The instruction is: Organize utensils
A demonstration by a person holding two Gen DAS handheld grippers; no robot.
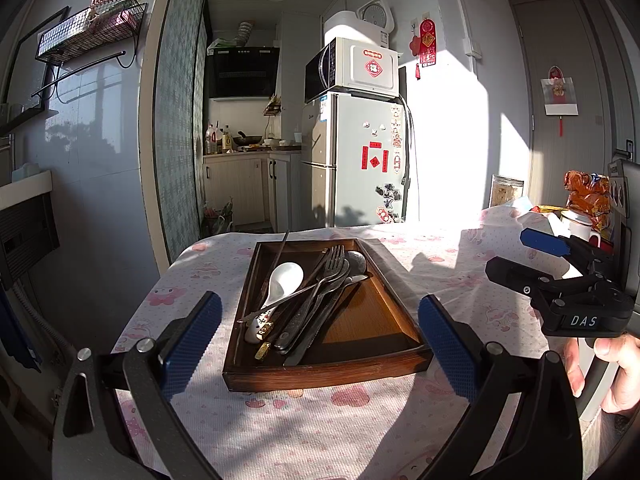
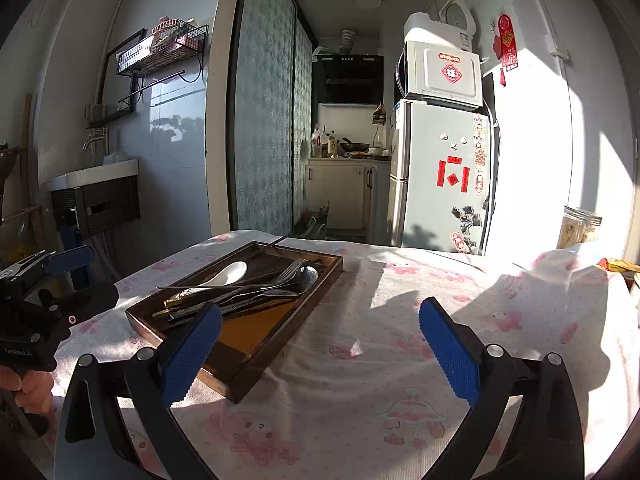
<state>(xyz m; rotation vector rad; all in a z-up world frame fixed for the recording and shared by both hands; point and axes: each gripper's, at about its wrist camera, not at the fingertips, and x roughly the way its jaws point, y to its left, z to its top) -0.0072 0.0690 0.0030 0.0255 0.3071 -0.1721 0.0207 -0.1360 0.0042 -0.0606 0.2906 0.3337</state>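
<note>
On the pink-patterned tablecloth (image 1: 320,420), the wooden tray (image 1: 328,372) is holding tangled utensils (image 1: 316,292) while both the left gripper (image 1: 320,344) and right gripper (image 2: 320,348) are hovering wide apart and empty, so lifting 1 piece is probably risking dragging its crossed neighbours out.

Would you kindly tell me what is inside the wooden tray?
The wooden tray holds a white spoon, forks, chopsticks and a knife; handles overlap, hiding lower pieces.

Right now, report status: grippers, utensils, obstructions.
Left gripper open, empty. Right gripper open, empty. Utensils piled in tray, untouched. Nothing in the way.
</note>
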